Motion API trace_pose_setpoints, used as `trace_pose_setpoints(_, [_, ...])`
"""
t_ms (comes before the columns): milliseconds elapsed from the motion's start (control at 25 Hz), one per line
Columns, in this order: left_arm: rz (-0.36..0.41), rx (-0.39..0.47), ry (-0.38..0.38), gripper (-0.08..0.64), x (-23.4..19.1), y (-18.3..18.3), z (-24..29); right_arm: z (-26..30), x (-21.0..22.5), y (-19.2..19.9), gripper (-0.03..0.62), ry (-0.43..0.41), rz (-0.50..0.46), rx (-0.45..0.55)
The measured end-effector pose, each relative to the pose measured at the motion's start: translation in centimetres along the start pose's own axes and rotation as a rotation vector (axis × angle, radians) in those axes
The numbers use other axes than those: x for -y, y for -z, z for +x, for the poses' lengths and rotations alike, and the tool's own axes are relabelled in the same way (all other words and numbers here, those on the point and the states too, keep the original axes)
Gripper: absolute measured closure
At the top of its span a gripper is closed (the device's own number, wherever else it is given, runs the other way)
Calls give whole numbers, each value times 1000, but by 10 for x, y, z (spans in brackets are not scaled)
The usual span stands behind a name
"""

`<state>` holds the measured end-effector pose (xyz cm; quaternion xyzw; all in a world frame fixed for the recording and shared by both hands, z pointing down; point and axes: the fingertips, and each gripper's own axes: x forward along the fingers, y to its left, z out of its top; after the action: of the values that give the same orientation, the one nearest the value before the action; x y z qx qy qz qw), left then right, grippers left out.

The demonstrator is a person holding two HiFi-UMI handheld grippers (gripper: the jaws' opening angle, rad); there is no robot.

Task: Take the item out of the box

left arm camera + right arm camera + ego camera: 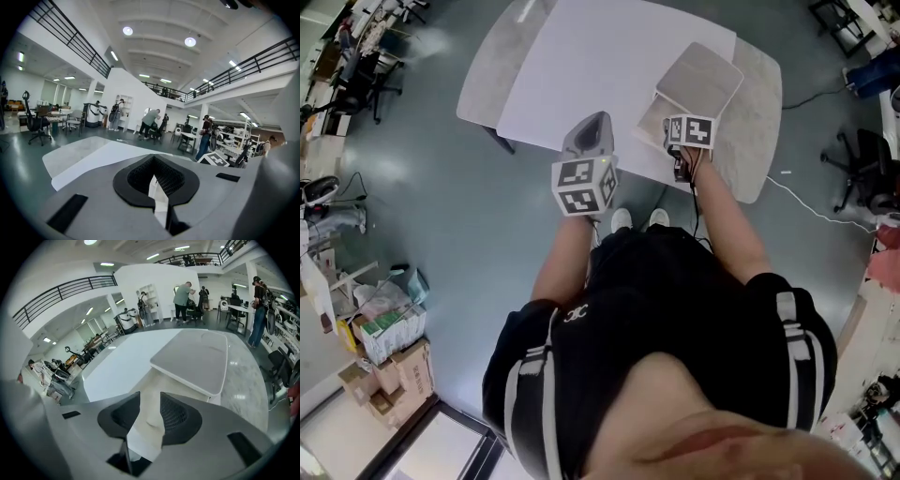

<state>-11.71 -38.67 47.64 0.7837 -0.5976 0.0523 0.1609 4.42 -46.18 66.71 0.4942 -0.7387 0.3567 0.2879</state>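
A beige box [654, 114] stands on the right part of the table, its flat grey lid [701, 77] raised over it. My right gripper [679, 124] is at the box's near side. In the right gripper view its jaws [150, 412] are shut on the box's beige front wall [151, 390], with the lid [197, 359] just above. What lies inside the box is hidden. My left gripper [592, 122] hovers at the table's near edge, left of the box. In the left gripper view its jaws [154, 182] stand a narrow slit apart with nothing between them.
A white sheet [600, 56] covers most of the grey marbled table [759, 112]. Office chairs [862, 159] and a floor cable [811, 202] lie to the right, cardboard boxes [394, 366] at lower left. People stand at desks [150, 123] far behind the table.
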Motion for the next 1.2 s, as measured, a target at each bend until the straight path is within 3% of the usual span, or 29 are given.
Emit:
trace_pose_setpoints(240, [-12,1,-44,546,-19,2,-4,38,12,22,445,10,17,-171])
trace_pose_setpoints(480, [7,18,-78,548,-29,-5,-6,66,17,35,439,11,53,-285])
trace_pose_setpoints(880, [41,33,-100,546,-32,-13,-6,91,19,48,439,96,-23,-466])
trace_pose_setpoints(1040, [44,40,-104,548,-34,-16,-9,88,18,49,448,98,-46,-476])
trace_pose_setpoints(1200, [43,44,-96,548,-34,-17,-5,78,20,43,449,79,-47,-418])
